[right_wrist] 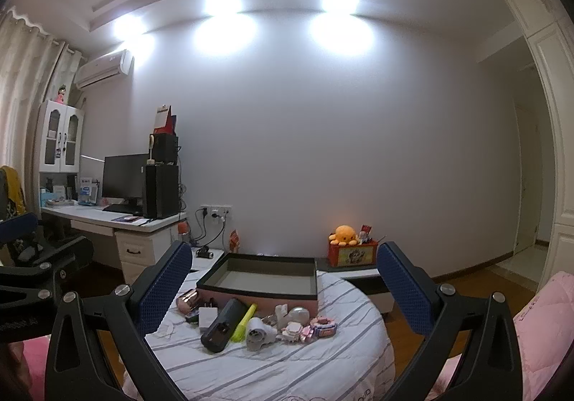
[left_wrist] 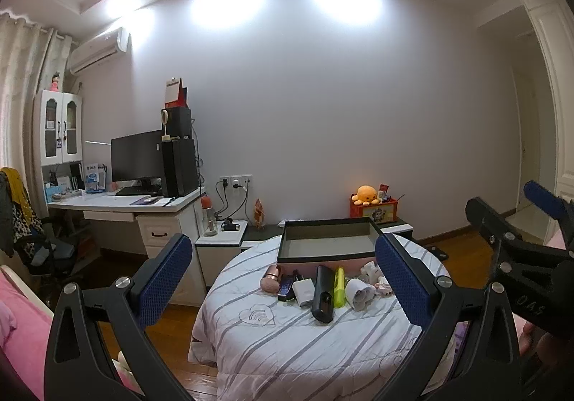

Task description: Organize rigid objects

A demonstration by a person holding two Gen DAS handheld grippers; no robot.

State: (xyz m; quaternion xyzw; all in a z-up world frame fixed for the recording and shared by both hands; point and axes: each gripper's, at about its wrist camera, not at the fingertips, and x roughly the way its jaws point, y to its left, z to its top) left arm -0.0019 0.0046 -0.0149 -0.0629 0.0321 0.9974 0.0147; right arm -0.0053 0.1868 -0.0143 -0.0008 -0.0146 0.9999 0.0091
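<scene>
A round table under a striped white quilt (left_wrist: 287, 340) (right_wrist: 272, 368) carries an open, empty pink box with a dark rim (left_wrist: 328, 239) (right_wrist: 260, 275). In front of the box lie several small objects: a copper-pink cup (left_wrist: 271, 277) (right_wrist: 188, 300), a white charger (left_wrist: 304, 291) (right_wrist: 208, 316), a black device (left_wrist: 323, 293) (right_wrist: 222, 325), a yellow-green marker (left_wrist: 339, 286) (right_wrist: 244, 323), a white plug adapter (left_wrist: 358, 293) (right_wrist: 260, 329) and pinkish trinkets (right_wrist: 315, 325). My left gripper (left_wrist: 283, 268) stands open short of the table, holding nothing. My right gripper (right_wrist: 283, 279) is open and empty too, level with the box.
A white desk (left_wrist: 125, 203) with a monitor and black speakers stands at the left. Low cabinets (left_wrist: 222, 239) line the wall behind the table, with an orange plush on a toy box (left_wrist: 373, 203). Pink bedding (right_wrist: 541, 329) lies at the right, an office chair (left_wrist: 39, 250) far left.
</scene>
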